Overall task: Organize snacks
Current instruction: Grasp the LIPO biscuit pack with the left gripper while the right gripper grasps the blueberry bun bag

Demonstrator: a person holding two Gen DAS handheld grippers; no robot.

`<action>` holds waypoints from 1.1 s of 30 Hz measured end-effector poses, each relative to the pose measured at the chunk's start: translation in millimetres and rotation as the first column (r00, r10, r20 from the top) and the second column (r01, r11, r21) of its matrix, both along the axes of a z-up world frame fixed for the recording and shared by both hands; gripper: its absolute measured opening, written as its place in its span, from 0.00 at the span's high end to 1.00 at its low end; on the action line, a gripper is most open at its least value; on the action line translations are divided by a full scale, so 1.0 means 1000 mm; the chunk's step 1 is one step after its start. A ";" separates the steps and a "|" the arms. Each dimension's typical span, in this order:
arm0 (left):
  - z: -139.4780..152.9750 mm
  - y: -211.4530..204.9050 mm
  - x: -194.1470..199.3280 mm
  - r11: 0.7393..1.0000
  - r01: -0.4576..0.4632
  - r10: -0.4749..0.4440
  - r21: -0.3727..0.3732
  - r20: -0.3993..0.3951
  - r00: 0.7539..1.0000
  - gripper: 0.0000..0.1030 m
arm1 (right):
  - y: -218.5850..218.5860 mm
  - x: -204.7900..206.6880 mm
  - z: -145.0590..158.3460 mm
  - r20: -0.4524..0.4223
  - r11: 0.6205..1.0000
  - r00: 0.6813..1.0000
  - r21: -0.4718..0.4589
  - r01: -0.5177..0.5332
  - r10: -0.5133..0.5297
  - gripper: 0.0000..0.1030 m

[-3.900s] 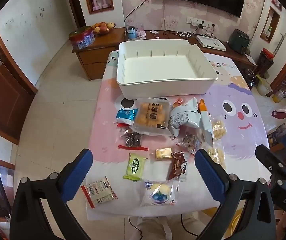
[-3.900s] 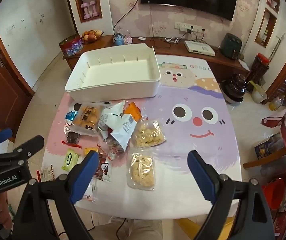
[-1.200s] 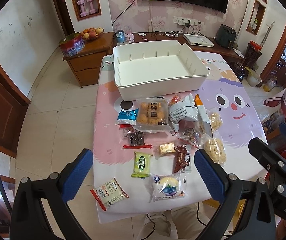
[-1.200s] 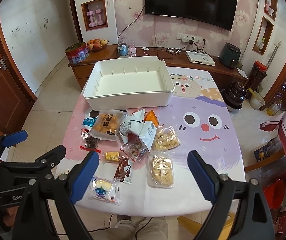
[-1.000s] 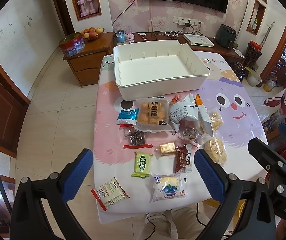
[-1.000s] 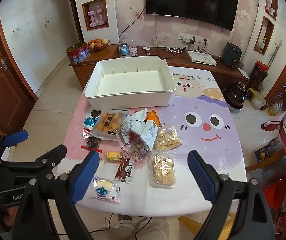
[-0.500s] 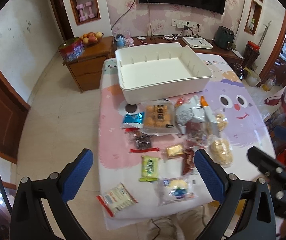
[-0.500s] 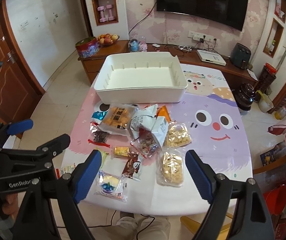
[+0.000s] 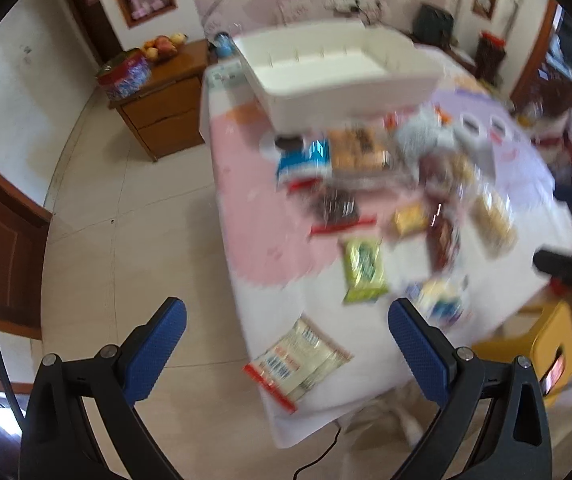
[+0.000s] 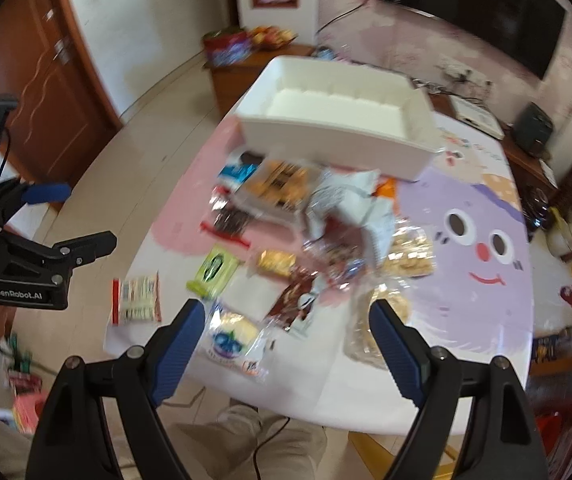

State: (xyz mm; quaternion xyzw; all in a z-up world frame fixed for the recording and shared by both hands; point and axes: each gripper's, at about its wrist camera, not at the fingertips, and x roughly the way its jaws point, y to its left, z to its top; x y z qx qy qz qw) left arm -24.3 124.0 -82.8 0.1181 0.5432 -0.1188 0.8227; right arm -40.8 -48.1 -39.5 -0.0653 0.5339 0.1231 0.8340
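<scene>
**White bin bare, snack packets scattered in front of it**

White rectangular plastic bin [image 10: 338, 120] sits at the far end of the cartoon-printed tablecloth [image 10: 482, 300], with nothing inside it. Snack packets lie loose on the cloth between the bin and the near edge: an orange biscuit pack [image 10: 281, 182], a flat green wrapped bar [image 10: 215, 270], a red-edged white cracker packet [image 10: 137, 300] near the corner, and a clear pouch with a blue label [image 10: 233, 338].

Both views are blurred. Left gripper [image 9: 286, 344] hangs above the cracker packet's corner, its blue pads spread wide, pinching nothing. Right gripper [image 10: 286, 336] hangs over the near edge, spread wide too, with nothing held.
</scene>
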 end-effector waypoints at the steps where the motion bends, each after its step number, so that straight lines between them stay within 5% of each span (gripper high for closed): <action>1: -0.008 0.003 -0.003 1.000 0.016 -0.016 0.008 -0.014 1.000 0.02 | 0.005 0.000 -0.006 -0.013 1.000 1.000 0.006 -0.025 0.026 0.18; 14: -0.109 0.015 -0.013 0.989 0.125 -0.106 0.074 -0.225 0.969 0.02 | 0.048 -0.008 -0.076 -0.133 0.964 0.956 -0.013 -0.266 0.263 0.18; 22: -0.135 0.008 -0.007 0.981 0.175 -0.146 0.085 -0.276 0.950 0.10 | 0.068 -0.011 -0.107 -0.139 0.894 0.895 -0.094 -0.438 0.424 0.18; 30: -0.146 0.010 0.007 0.992 0.122 -0.111 0.014 -0.328 0.938 0.22 | 0.082 -0.018 -0.131 -0.149 0.822 0.840 -0.174 -0.542 0.522 0.19; 33: -0.151 0.014 0.010 0.996 0.094 -0.084 0.013 -0.329 0.941 0.23 | 0.084 -0.015 -0.139 -0.168 0.825 0.838 -0.159 -0.542 0.519 0.33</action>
